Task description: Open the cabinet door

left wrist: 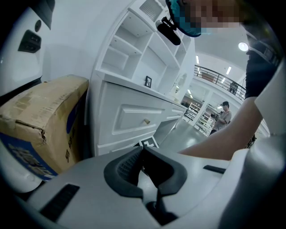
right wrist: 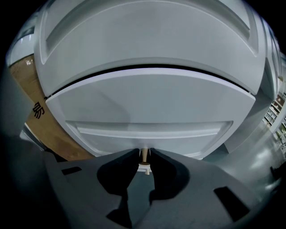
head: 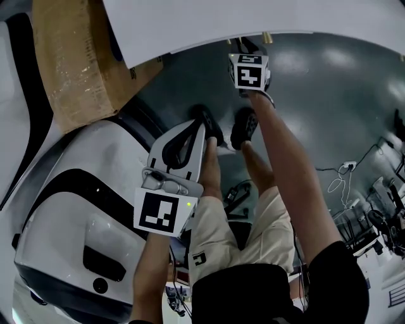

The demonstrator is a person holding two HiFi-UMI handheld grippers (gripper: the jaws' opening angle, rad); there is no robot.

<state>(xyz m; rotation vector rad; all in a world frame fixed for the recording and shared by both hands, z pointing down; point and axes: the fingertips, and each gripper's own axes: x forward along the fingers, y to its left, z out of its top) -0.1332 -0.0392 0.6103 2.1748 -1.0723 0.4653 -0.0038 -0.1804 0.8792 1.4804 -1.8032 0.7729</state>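
The white cabinet [head: 253, 19] fills the right gripper view, where its panelled lower door [right wrist: 147, 107] carries a small brass knob [right wrist: 144, 156]. My right gripper [right wrist: 144, 154] points down at that door, and its dark fingertips [right wrist: 134, 154] close against the knob's stem from both sides. In the head view the right gripper [head: 243, 43] reaches up to the cabinet's edge beyond its marker cube [head: 248, 71]. The left gripper [head: 204, 123] hangs back from the cabinet with its jaws together and nothing between them. The left gripper view shows the cabinet front [left wrist: 134, 116] from the side.
A worn cardboard box [head: 82, 57] stands against the cabinet's left side. A large white and black machine body [head: 76, 209] sits at the left. The person's legs and shoes [head: 243, 126] stand on the grey floor, with cables [head: 342, 177] at the right. Another person [left wrist: 223, 114] stands far off.
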